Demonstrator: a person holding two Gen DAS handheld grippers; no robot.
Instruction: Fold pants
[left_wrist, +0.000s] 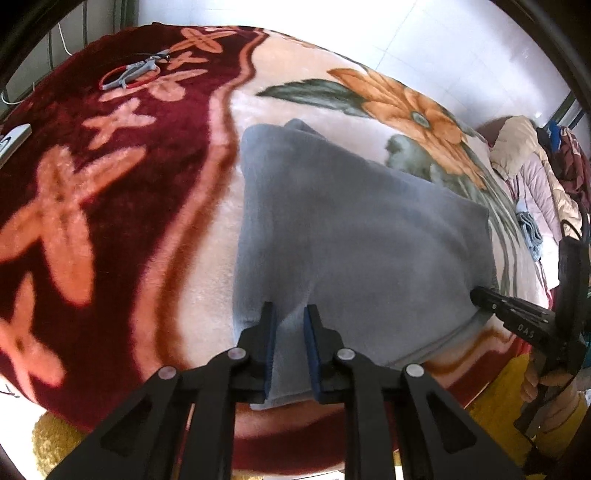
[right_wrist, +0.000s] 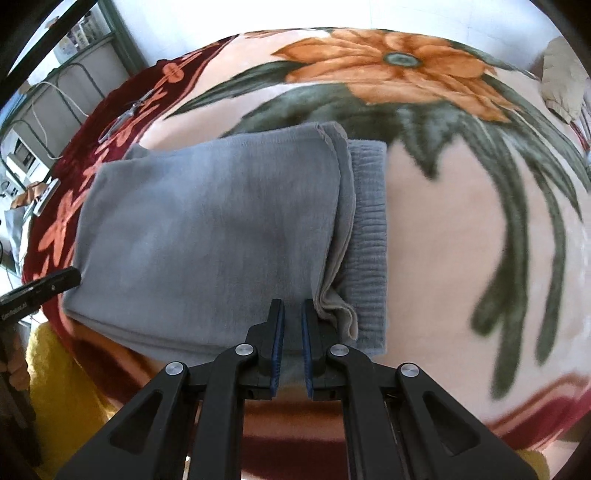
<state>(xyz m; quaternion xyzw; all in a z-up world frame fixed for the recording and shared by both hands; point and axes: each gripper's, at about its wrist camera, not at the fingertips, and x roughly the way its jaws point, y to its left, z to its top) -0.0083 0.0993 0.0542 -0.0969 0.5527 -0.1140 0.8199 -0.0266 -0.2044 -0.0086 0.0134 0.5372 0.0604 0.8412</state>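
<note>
The grey pants (left_wrist: 351, 229) lie folded into a thick rectangle on the flowered blanket (left_wrist: 110, 206). In the right wrist view the pants (right_wrist: 207, 229) show a ribbed waistband (right_wrist: 369, 236) and leg hems at their right end. My left gripper (left_wrist: 290, 314) is shut on the pants at their near left edge, with grey cloth between the blue pads. My right gripper (right_wrist: 291, 308) is shut on the near edge next to the hems; it also shows in the left wrist view (left_wrist: 480, 295). The left gripper's fingers (right_wrist: 55, 280) show at the pants' left end.
Scissors with a red loop (left_wrist: 133, 74) lie far left on the blanket's dark red border. Piled clothes and jackets (left_wrist: 528, 166) sit at the far right. A yellow cover (right_wrist: 62, 373) hangs below the blanket's near edge. Shelves and cables stand at the left (right_wrist: 44, 110).
</note>
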